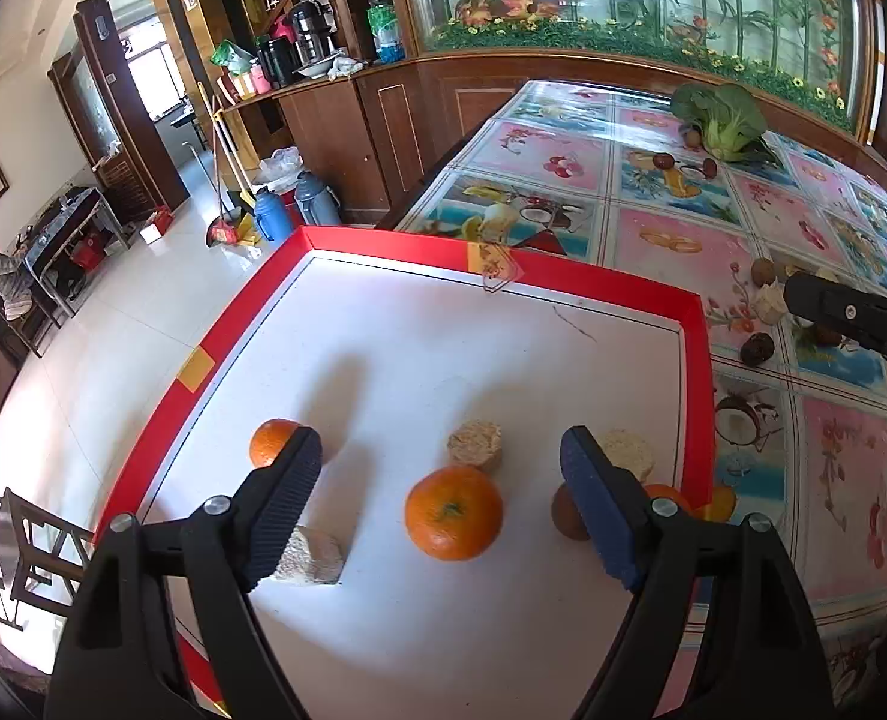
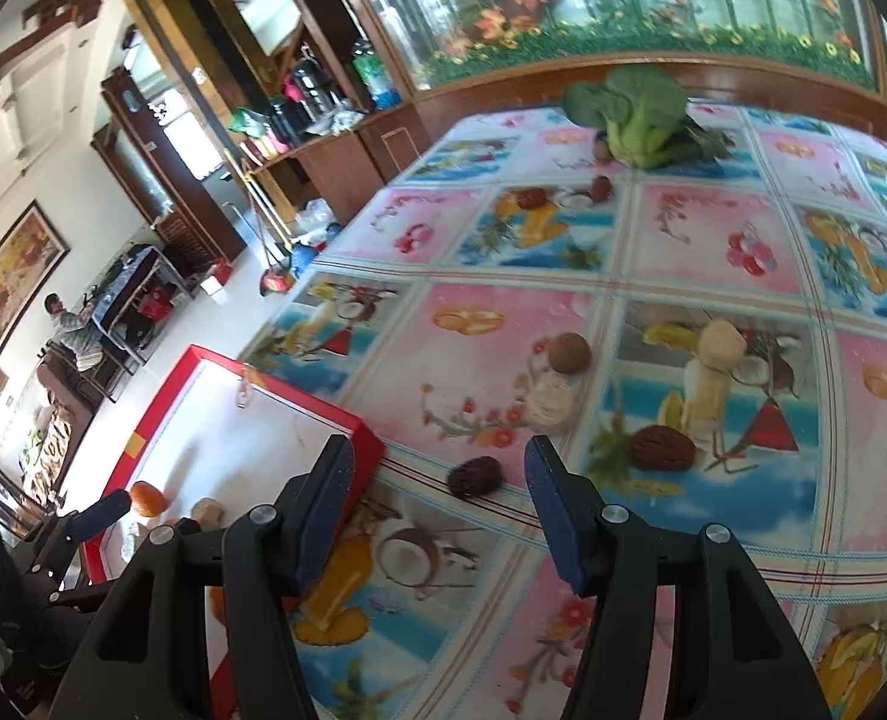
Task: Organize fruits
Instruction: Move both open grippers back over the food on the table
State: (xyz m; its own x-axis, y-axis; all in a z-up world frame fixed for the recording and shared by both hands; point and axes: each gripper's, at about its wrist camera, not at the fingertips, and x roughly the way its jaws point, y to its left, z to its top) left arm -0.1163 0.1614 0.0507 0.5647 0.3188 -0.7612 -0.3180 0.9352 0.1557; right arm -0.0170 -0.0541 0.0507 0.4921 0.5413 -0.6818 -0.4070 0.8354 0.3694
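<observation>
Left wrist view: the left gripper (image 1: 440, 468) fills the bottom of the frame, its jaws spread wide with nothing pressed between them. In the gap between them an orange (image 1: 453, 512) sits on the white floor of a red-rimmed tray (image 1: 698, 360), touching neither finger. A smaller orange (image 1: 270, 441) lies at centre left, partly behind the left finger. A pale cut piece (image 1: 474, 443) lies just above the big orange, another (image 1: 629, 450) behind the right finger, and a third (image 1: 314, 558) at lower left. A brown round fruit (image 1: 566, 513) peeks out beside the right finger. At right edge the tip of the right gripper (image 1: 845, 315) reaches in over a flowered tablecloth (image 1: 671, 240). A leafy green vegetable (image 1: 722, 117) lies at upper right.

Right wrist view: the right gripper (image 2: 437, 468) hangs at the bottom of the frame, jaws parted and empty, over the tablecloth (image 2: 479, 360). A dark wrinkled date (image 2: 475, 476) lies on the cloth between the fingertips, untouched. Another brown one (image 2: 662, 448) lies to the right, a round brown fruit (image 2: 569, 351) and a pale piece (image 2: 551, 403) above. The tray (image 2: 371, 450) with the orange (image 2: 146, 498) is at lower left.
</observation>
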